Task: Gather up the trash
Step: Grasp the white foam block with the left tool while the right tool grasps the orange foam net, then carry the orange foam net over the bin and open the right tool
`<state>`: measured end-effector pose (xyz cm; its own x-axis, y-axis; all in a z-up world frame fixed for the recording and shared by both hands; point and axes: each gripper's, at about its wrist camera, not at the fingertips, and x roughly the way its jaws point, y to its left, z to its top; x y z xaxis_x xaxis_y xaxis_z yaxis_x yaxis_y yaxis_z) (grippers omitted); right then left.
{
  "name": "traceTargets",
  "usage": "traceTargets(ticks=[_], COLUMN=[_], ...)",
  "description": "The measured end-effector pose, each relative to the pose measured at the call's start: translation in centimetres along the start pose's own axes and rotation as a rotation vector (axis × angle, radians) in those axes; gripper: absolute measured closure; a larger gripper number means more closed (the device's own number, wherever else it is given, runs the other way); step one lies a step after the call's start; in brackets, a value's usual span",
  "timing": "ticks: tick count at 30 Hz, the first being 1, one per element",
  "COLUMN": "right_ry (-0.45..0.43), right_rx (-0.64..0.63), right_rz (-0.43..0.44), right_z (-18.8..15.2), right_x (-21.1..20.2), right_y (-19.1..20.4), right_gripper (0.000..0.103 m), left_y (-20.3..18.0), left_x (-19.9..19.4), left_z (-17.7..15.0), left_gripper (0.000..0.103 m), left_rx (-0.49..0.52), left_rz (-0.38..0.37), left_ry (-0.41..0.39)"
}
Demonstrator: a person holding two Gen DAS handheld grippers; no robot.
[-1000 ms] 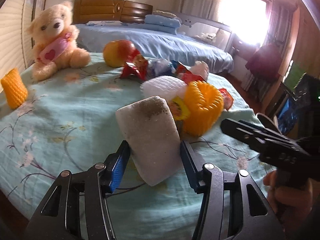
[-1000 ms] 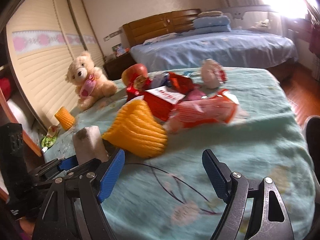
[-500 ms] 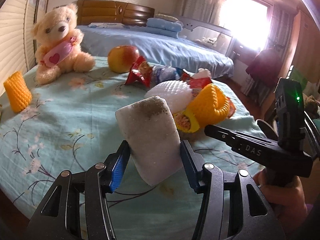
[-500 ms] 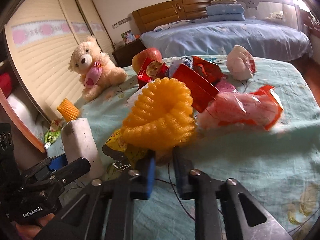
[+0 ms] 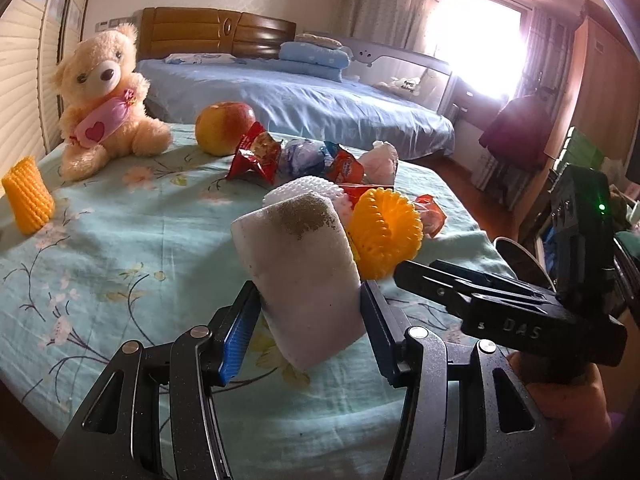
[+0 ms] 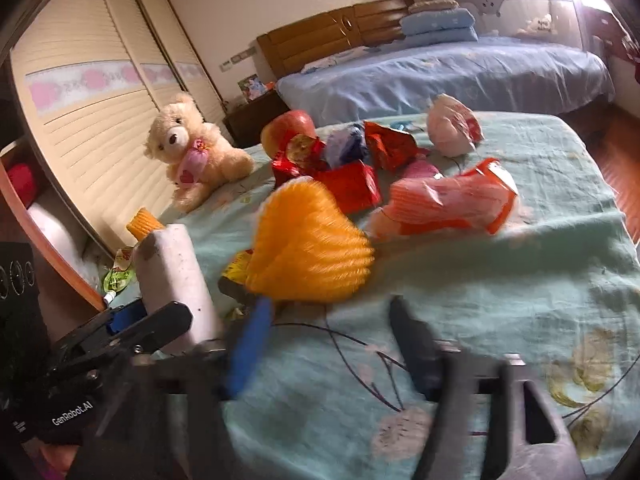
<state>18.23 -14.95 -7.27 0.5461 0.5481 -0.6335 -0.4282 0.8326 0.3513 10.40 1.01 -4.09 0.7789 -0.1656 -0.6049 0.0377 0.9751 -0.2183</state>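
Observation:
My left gripper is shut on a dirty white foam block and holds it above the cloth-covered table. The block also shows in the right wrist view. An orange foam net lies just behind it, beside a white foam net and several snack wrappers. My right gripper is open and empty, blurred, just in front of the orange foam net. An orange-pink wrapper lies to its right.
A teddy bear, an apple and an orange corn-shaped piece stand on the table's far left. A bed lies behind. The right gripper's body reaches in at the right of the left wrist view.
My right gripper was shut by the orange foam net half a second ago; now it is open and drawn back a little. The left gripper still holds the foam block.

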Motion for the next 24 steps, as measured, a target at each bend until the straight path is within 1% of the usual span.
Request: traceTargets(ticks=[2,4,9,10,12,13,14,16,19,24], right_ry=[0.004,0.013,0.010,0.008,0.009,0.014,0.022,0.025,0.009,-0.023], right_rx=[-0.014,-0.005,-0.020,-0.023,-0.025,-0.019,-0.008,-0.002,-0.002,0.027], right_rz=[-0.010,0.009,0.016,0.021,0.037,0.051,0.065,0.055,0.041,0.031], right_z=[0.3,0.8,1.4,1.5,1.6,1.6,1.7,1.6,1.5,1.0], right_x=[0.5,1.1,2.2,2.3,2.7,2.9,3.2,3.3,2.7,0.5], right_y=[0.5,0.6,1.3,1.4,1.4,1.3,1.2,1.0,0.9,-0.3], right_gripper=[0.035,0.035,0.035,0.036,0.045,0.064,0.077,0.087,0.091,0.092], left_y=[0.2,0.4,0.9,0.9,0.8,0.8,0.7,0.6,0.2,-1.5], left_x=[-0.2,-0.3,-0.4,-0.4,-0.3,-0.3,-0.3,-0.3,-0.2,0.0], left_z=[0.0,0.0,0.0,0.0,-0.1,-0.1,-0.1,0.0,0.1,0.3], left_gripper=[0.052,0.052,0.052,0.052,0.052,0.052,0.052,0.052,0.052,0.052], left_rx=[0.003,0.000,-0.009,-0.008,-0.008,-0.008,-0.008,-0.006,0.000,0.033], left_rz=[0.007,0.010,0.009,0.009,0.009,0.007,0.006,0.004,-0.003,-0.038], left_ry=[-0.004,-0.008,-0.007,-0.005,-0.001,-0.001,-0.001,-0.002,-0.003,0.001])
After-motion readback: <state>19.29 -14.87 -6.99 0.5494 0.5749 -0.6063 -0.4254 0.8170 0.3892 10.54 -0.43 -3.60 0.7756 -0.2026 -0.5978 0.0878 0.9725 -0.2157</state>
